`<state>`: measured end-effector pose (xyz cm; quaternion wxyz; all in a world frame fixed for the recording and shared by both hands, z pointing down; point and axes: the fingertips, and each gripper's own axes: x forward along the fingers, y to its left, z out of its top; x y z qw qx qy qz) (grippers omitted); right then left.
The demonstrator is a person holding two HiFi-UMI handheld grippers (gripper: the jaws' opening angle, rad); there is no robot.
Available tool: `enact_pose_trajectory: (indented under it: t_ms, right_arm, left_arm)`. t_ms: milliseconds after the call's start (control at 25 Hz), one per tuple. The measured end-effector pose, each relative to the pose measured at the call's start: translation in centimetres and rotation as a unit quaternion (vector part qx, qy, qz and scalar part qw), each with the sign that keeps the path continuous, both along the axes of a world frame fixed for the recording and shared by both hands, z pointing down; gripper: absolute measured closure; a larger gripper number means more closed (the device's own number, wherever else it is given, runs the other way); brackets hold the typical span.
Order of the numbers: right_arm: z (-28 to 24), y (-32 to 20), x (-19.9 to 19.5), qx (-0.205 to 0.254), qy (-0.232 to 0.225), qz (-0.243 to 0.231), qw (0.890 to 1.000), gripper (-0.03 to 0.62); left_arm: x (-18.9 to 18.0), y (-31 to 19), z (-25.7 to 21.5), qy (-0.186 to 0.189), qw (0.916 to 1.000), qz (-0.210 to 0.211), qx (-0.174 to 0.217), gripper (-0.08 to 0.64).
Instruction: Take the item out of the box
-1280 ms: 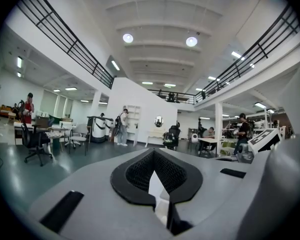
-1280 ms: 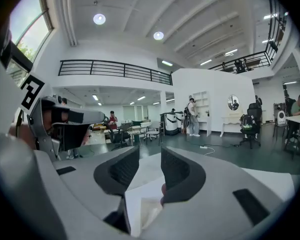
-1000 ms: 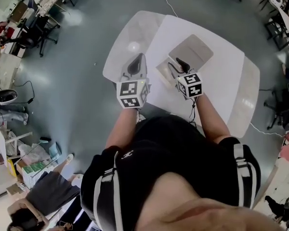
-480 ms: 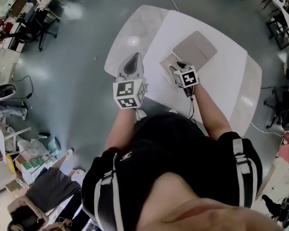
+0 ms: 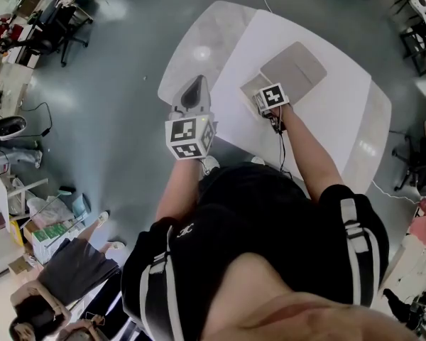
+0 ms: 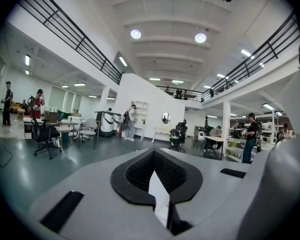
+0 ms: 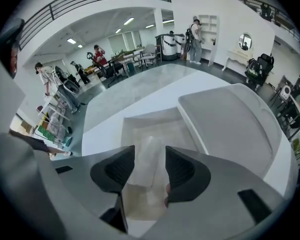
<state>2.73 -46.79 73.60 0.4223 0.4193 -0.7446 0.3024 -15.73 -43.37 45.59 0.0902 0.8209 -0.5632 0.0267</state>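
Right gripper [image 7: 150, 151] has advanced over the box [image 7: 140, 121], its opening jaws astride the item [image 7: 145, 169], likely to snag a wall; left gripper [image 6: 155, 159] is pressed together.

Open lab hall, mezzanine railing [image 6: 70, 34], office chairs [image 6: 44, 134], desks [image 6: 65, 125], ceiling lights [image 6: 135, 34]

Your right tool [image 7: 150, 156] has free entry from above into the box [image 7: 140, 118], its jaws opening astride the item [image 7: 149, 143]. The box walls confine sideways travel. The opened lid [image 7: 230, 124] occupies the right. Open desk [image 7: 102, 121] lies to the left.
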Motion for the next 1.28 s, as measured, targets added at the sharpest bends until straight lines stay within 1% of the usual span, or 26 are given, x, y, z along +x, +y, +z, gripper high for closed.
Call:
enact_pose_trajectory:
  t_ms: [120, 320, 520, 640, 800, 960, 1120, 1280]
  right_arm:
    - [1.1, -0.1, -0.1, -0.027, 0.01, -0.005, 1.0, 0.431]
    - [2.7, -0.8, -0.7, -0.049, 0.031, -0.005, 0.998, 0.431]
    - [4.0, -0.8, -0.1, -0.078, 0.051, 0.003, 0.996, 0.431]
    - [4.2, -0.7, 0.1, -0.087, 0.054, 0.014, 0.995, 0.456]
    - [3.7, -0.4, -0.1, -0.079, 0.042, 0.02, 0.996, 0.462]
    - [2.3, -0.5, -0.1, -0.06, 0.025, 0.019, 0.998, 0.462]
    - [0.1, -0.3, -0.4, -0.027, 0.007, 0.01, 1.0, 0.463]
    - [-2.3, -0.2, -0.4, 0.012, -0.018, 0.014, 1.0, 0.463]
  left_arm:
    - [0.1, 0.0, 0.1, 0.0, 1.0, -0.003, -0.001, 0.548]
    - [-0.4, -0.1, 0.3, -0.004, 1.0, -0.006, -0.005, 0.548]
    - [-0.5, -0.4, 0.3, -0.009, 0.9999, -0.009, -0.006, 0.548]
    - [-0.6, -0.5, 0.3, -0.009, 0.9999, -0.008, -0.006, 0.548]
    - [-0.5, -0.3, 0.1, -0.011, 0.9999, -0.004, -0.004, 0.548]
    - [-0.1, -0.4, 0.3, -0.01, 0.9999, 0.001, -0.003, 0.548]
    - [0.1, -0.1, 0.1, -0.009, 0.9999, 0.007, -0.002, 0.548]
    - [0.8, -0.1, -0.1, -0.007, 0.9999, 0.014, 0.002, 0.548]
